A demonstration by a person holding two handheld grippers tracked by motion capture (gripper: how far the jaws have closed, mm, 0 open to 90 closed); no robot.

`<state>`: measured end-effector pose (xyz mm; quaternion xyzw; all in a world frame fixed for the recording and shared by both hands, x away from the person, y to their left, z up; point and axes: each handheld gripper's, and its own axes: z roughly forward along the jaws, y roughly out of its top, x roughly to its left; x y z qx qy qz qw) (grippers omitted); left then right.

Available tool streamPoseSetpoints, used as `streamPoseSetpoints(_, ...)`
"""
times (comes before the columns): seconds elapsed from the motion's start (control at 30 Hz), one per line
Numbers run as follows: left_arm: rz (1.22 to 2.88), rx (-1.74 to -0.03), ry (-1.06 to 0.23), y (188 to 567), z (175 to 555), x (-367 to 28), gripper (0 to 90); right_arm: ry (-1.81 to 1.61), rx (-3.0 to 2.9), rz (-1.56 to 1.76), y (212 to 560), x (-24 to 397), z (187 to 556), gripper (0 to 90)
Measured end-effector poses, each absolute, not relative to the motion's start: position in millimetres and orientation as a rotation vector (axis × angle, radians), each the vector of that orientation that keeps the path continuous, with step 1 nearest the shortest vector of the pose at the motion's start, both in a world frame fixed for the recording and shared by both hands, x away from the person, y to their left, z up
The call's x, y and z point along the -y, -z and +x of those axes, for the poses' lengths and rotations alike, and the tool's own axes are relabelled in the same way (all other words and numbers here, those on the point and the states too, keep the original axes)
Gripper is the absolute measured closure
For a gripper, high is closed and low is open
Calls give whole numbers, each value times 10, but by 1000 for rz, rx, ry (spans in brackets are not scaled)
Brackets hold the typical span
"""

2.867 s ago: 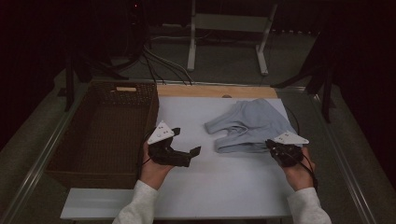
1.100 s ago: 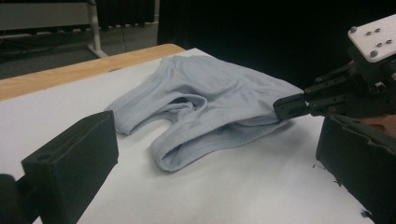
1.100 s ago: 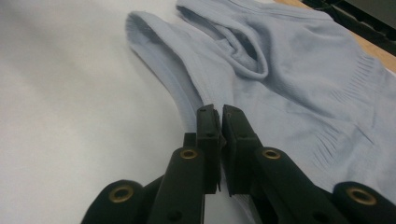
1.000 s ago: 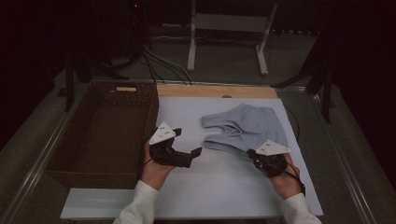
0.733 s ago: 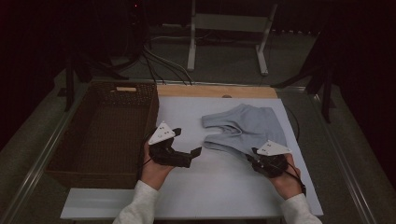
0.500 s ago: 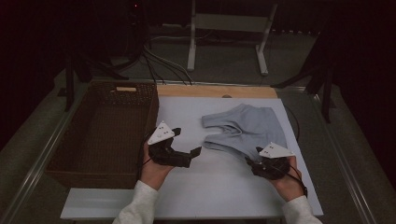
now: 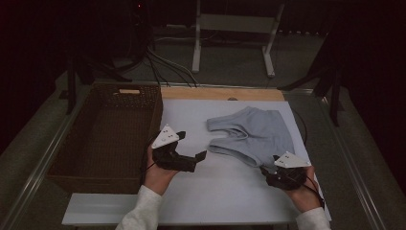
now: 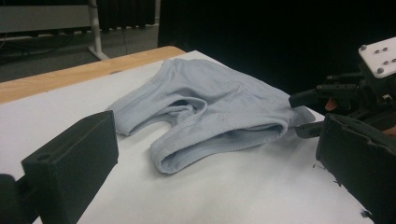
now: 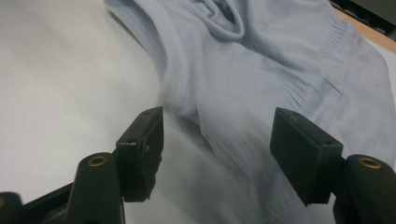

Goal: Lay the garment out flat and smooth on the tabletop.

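Grey ribbed garment (image 7: 256, 135) lay flat on the white table (image 7: 225, 191), beside the basket (image 7: 107, 134) | my right gripper (image 7: 269, 173) had just opened its jaws and released the near hem | left gripper (image 7: 198, 157) open, empty | next I judged a fold.

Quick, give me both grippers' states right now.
Left gripper: open, holding nothing.
Right gripper: jaws just opened, nothing gripped; the grey garment lies under them.

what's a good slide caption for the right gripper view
Right gripper, jaws just opened, over the near edge of a grey garment on the white table.
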<state>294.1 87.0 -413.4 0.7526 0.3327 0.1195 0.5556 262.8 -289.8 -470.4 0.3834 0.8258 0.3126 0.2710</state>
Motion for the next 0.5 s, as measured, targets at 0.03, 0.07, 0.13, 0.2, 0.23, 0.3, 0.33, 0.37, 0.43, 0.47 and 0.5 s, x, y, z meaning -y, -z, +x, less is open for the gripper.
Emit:
streamPoseSetpoints(0.03,1776,-786,-282,4135,2941,-868,2,-839,-2222,1040,4709,2914,2620,359)
streamPoseSetpoints(0.07,1777,-785,-282,4136,2941,-867,2,-832,-2224,1038,4715,2930,2617,365)
streamPoseSetpoints(0.13,1779,-785,-281,4138,2943,-865,2,-822,-2228,1042,4730,2955,2608,386)
streamPoseSetpoints(0.2,1780,-785,-280,4140,2943,-863,2,-816,-2231,1041,4740,2966,2610,389)
streamPoseSetpoints(0.23,1780,-784,-279,4144,2943,-858,2,-796,-2231,1045,4762,2980,2620,393)
streamPoseSetpoints(0.3,1782,-785,-278,4147,2943,-853,2,-782,-2229,1048,4781,2985,2633,397)
streamPoseSetpoints(0.33,1784,-784,-278,4149,2944,-850,2,-774,-2230,1051,4790,2984,2639,405)
streamPoseSetpoints(0.37,1784,-784,-277,4151,2944,-848,2,-768,-2229,1050,4800,2984,2648,414)
streamPoseSetpoints(0.43,1783,-784,-275,4153,2944,-845,2,-749,-2227,1052,4820,2986,2664,442)
streamPoseSetpoints(0.47,1783,-784,-275,4154,2945,-844,2,-746,-2228,1055,4827,2986,2670,458)
streamPoseSetpoints(0.5,1784,-784,-275,4155,2945,-843,2,-741,-2227,1053,4833,2987,2678,473)
